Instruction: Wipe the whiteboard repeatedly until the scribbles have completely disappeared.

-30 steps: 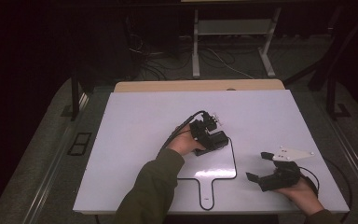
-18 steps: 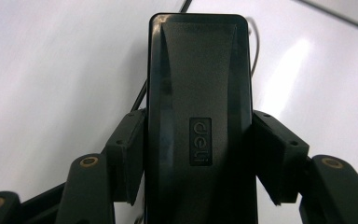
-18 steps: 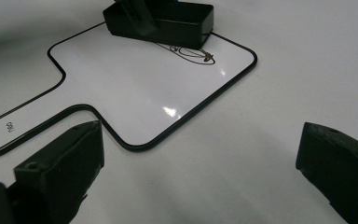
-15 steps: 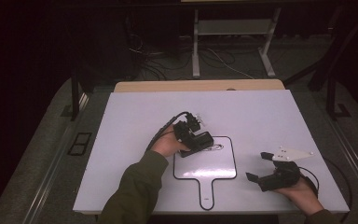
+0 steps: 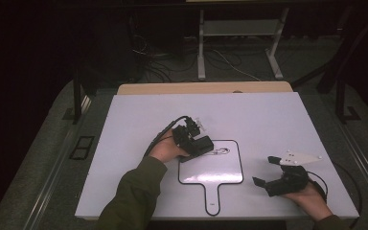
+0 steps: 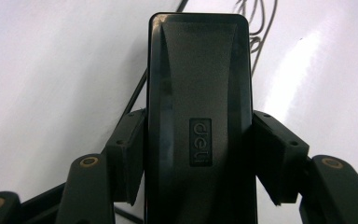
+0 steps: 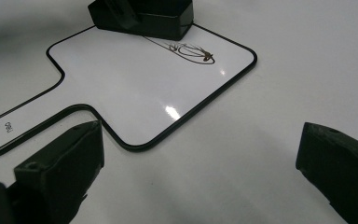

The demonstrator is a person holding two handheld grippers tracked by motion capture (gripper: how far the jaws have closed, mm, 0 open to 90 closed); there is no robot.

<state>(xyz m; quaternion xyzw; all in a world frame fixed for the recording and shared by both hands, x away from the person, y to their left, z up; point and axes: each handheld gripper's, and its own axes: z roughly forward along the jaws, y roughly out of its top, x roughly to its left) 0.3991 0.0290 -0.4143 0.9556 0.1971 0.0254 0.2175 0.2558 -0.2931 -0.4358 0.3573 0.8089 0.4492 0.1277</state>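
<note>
A small white handheld board (image 5: 215, 171) with a black rim and a short handle lies on the white table, a dark scribble (image 5: 219, 151) near its top edge. My left gripper (image 5: 192, 139) is shut on a black eraser block (image 5: 200, 145), which sits at the board's upper left corner. In the left gripper view the eraser (image 6: 199, 93) fills the gap, both pads (image 6: 127, 158) pressing its sides. My right gripper (image 5: 263, 170) stands open, right of the board. The right gripper view shows the board (image 7: 135, 88), scribble (image 7: 191, 50), eraser (image 7: 144, 14) and my right gripper (image 7: 205, 163) with nothing between its jaws.
The white tabletop (image 5: 268, 120) stretches around the board, with a wooden strip (image 5: 201, 88) along its far edge. Behind the table, cables and a metal stand's legs (image 5: 201, 57) are on the dark floor. A grey plate (image 5: 299, 157) tops the right gripper.
My left hand has slid the eraser to the left across the board's top, uncovering the scribble. The right hand has stayed where it was.
</note>
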